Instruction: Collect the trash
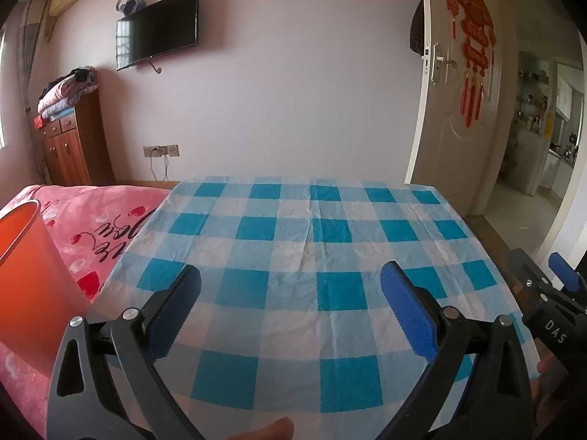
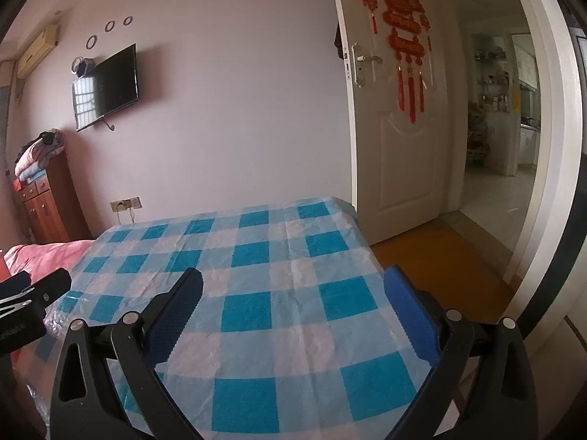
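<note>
An orange plastic bin stands at the left edge of the left wrist view, on the pink bed, just left of my left gripper. That gripper is open and empty above the blue-and-white checked tablecloth. My right gripper is open and empty over the same cloth, near its right side. The right gripper also shows at the right edge of the left wrist view. No trash shows on the cloth in either view.
A pink bedspread lies left of the table. A wooden cabinet with folded blankets stands at the far left wall under a wall TV. An open white door and doorway are right of the table.
</note>
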The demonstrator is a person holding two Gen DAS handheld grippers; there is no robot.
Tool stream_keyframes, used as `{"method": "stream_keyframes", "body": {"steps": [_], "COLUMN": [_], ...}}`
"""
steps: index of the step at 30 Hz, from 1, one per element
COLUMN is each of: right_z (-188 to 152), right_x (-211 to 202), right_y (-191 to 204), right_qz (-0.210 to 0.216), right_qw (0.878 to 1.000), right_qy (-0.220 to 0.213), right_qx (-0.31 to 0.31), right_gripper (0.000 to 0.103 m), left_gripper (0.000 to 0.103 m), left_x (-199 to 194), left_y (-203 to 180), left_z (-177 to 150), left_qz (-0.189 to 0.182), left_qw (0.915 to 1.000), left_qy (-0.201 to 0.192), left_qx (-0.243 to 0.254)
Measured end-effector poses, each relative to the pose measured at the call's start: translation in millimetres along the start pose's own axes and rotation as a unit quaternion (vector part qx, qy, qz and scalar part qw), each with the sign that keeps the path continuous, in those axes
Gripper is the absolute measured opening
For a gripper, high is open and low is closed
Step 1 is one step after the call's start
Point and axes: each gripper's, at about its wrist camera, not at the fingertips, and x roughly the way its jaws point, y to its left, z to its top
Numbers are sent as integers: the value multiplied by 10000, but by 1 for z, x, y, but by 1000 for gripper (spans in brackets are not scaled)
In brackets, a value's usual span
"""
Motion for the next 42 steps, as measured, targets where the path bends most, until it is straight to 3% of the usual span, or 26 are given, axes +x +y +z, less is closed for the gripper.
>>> {"method": "stream_keyframes", "body": {"steps": [30, 42], "right_z": [-4, -9], "right_x": [2, 14], "right_y": [10, 13], "right_qz": [254, 271], "right_qw": [9995, 9987], "right_qy": [112, 372], "right_qx": [-159, -210], "right_gripper": [98, 98], "left_gripper": [99, 99], "left_x": [4, 24], "left_y": [-7, 0], "left_z": [-9, -20], "left_qz": [109, 0], "left_qw": [9999, 9993], "left_qy": [35, 354], "left_qx": [62, -68]}}
